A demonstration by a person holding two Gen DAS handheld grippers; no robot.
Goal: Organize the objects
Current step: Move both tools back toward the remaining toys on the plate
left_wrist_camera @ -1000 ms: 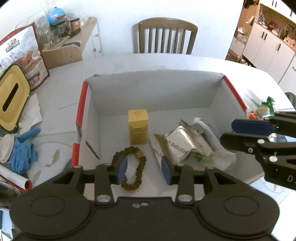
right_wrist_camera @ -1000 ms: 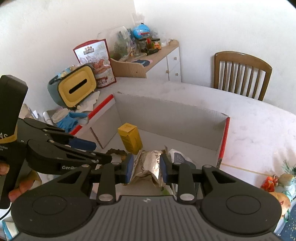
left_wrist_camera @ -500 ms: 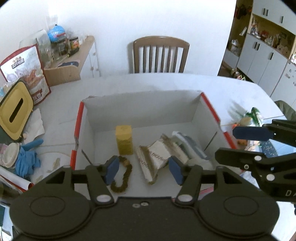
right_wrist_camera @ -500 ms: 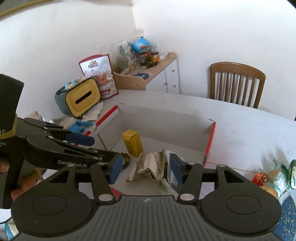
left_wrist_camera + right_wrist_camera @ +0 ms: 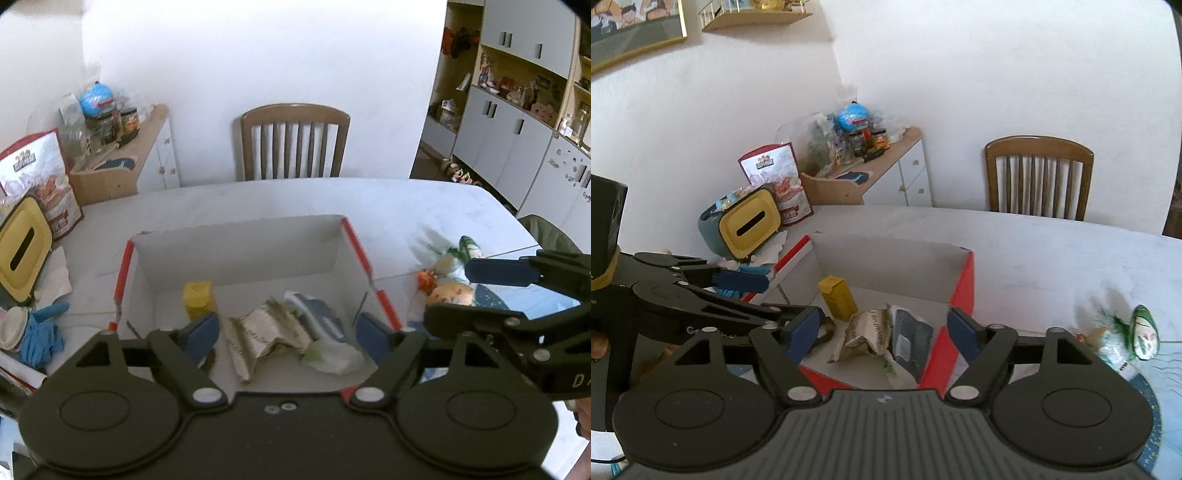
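A white cardboard box with red edges (image 5: 236,254) (image 5: 894,266) sits on the white table. Inside it stand a small yellow box (image 5: 199,301) (image 5: 837,297), a crumpled silver packet (image 5: 266,328) (image 5: 868,332), a grey and white pouch (image 5: 317,321) (image 5: 910,339) and a brown bead bracelet (image 5: 825,332). My left gripper (image 5: 286,336) hovers open above the near side of the box, holding nothing. My right gripper (image 5: 884,332) is also open and empty, raised above the box's right half. Each gripper shows at the edge of the other's view.
A yellow tissue holder (image 5: 20,245) (image 5: 751,223), blue gloves (image 5: 37,332) and a snack bag (image 5: 40,181) lie left of the box. Small toys and a green and white object (image 5: 1141,332) (image 5: 452,266) lie to the right. A wooden chair (image 5: 293,142) stands behind the table.
Both grippers have risen and drawn back from the box, and their jaws have opened wider. The right gripper let go of the silver packet, which now lies in the box.
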